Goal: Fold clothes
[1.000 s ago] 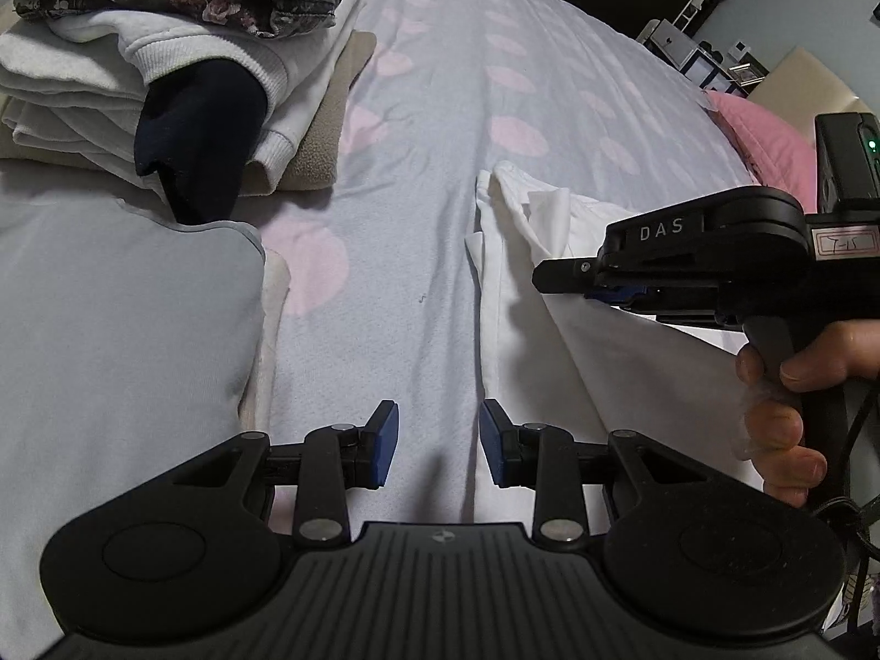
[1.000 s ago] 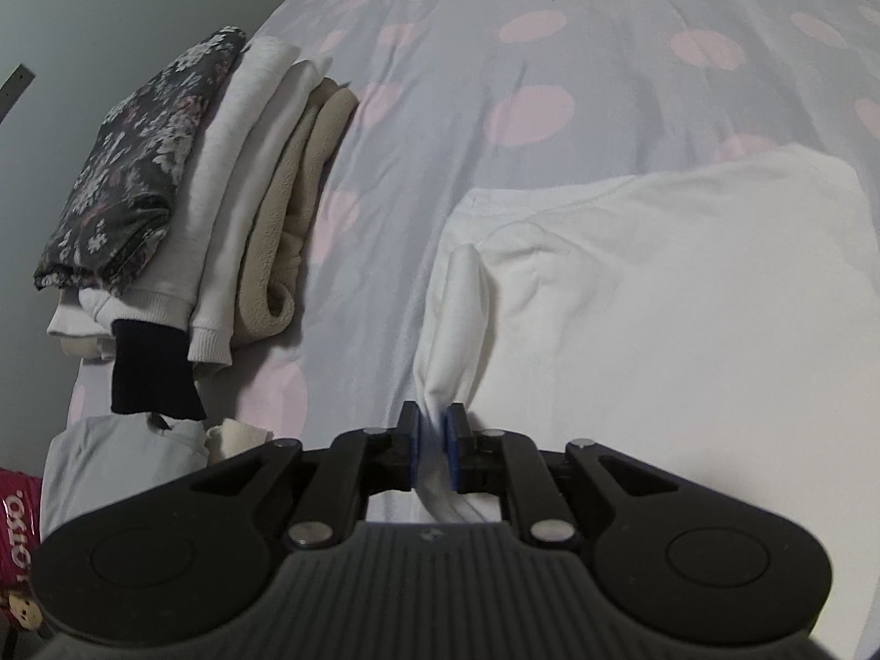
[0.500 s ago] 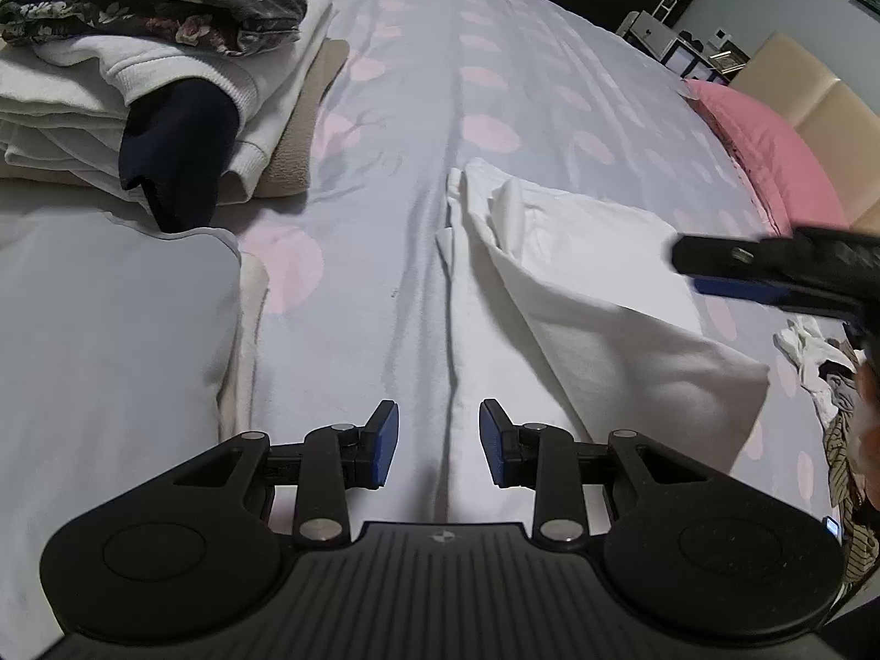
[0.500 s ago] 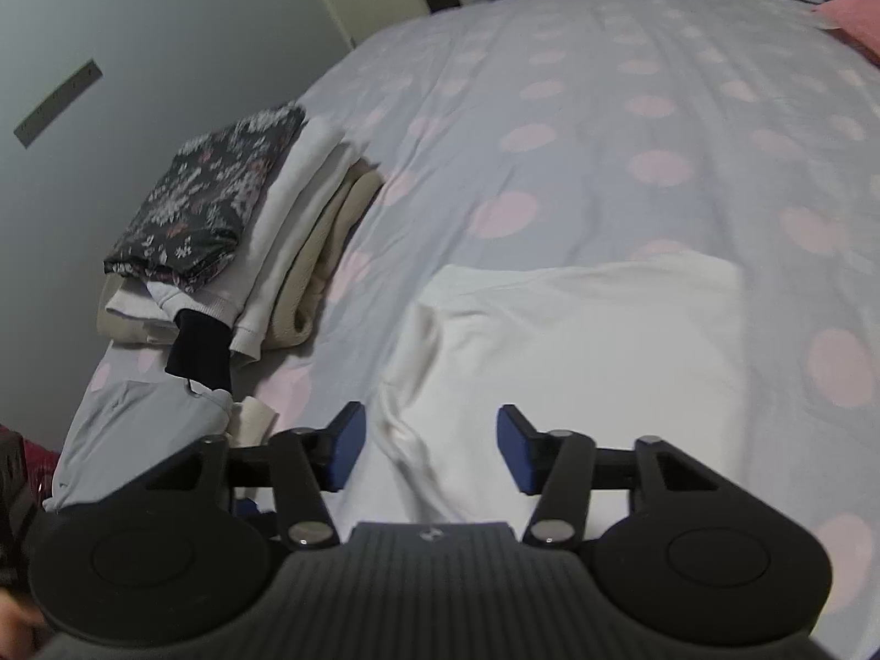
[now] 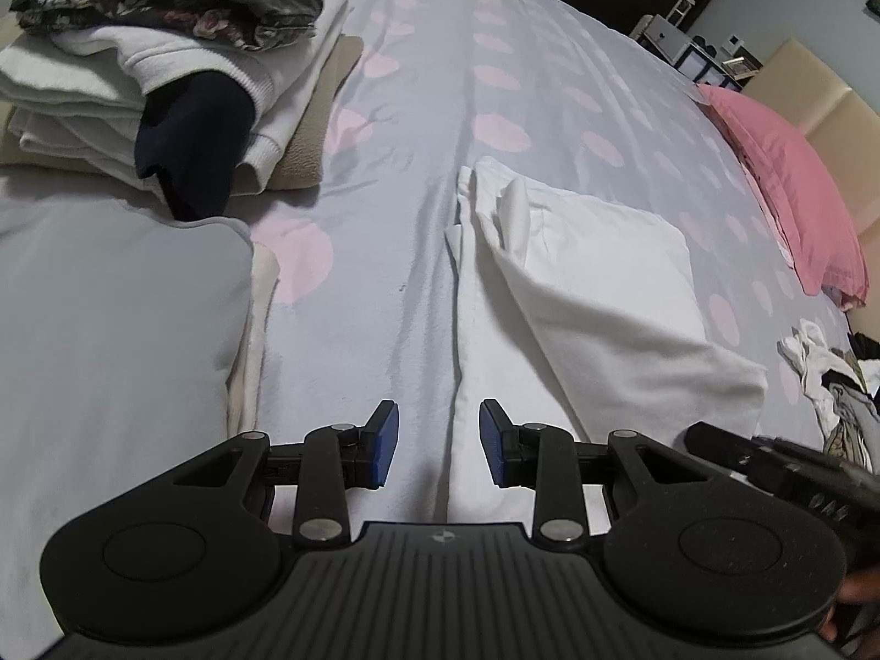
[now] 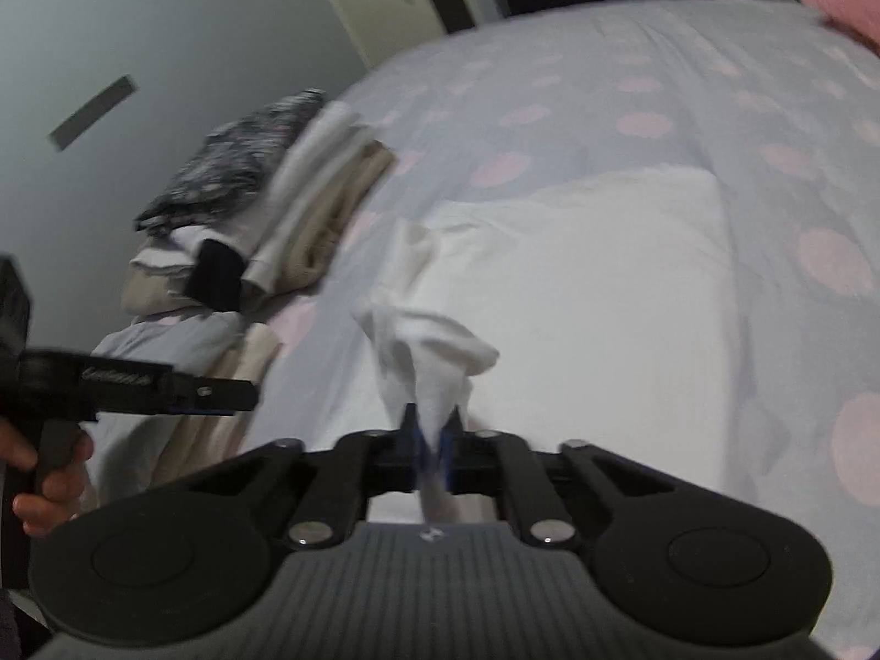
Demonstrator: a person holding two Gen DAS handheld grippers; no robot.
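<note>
My right gripper (image 6: pixel 432 443) had just pressed its jaws together on a bunched corner of the white garment (image 6: pixel 577 297), which rose from the pads in a small peak. The rest lay flat ahead and to its right on the spotted bedspread (image 6: pixel 632 88), long edge running away from me. My left gripper (image 5: pixel 438 443) stood spread and empty over the garment's near left edge, so it seemed better placed for that side. Only the left view showed the diagonal flap already folded across the cloth.

The right wrist view is motion-blurred. The white garment (image 6: pixel 577 297) runs under the right gripper (image 6: pixel 433 443), its near edge hidden; the floral pile's (image 6: pixel 242 165) pattern is perhaps unreadable.
</note>
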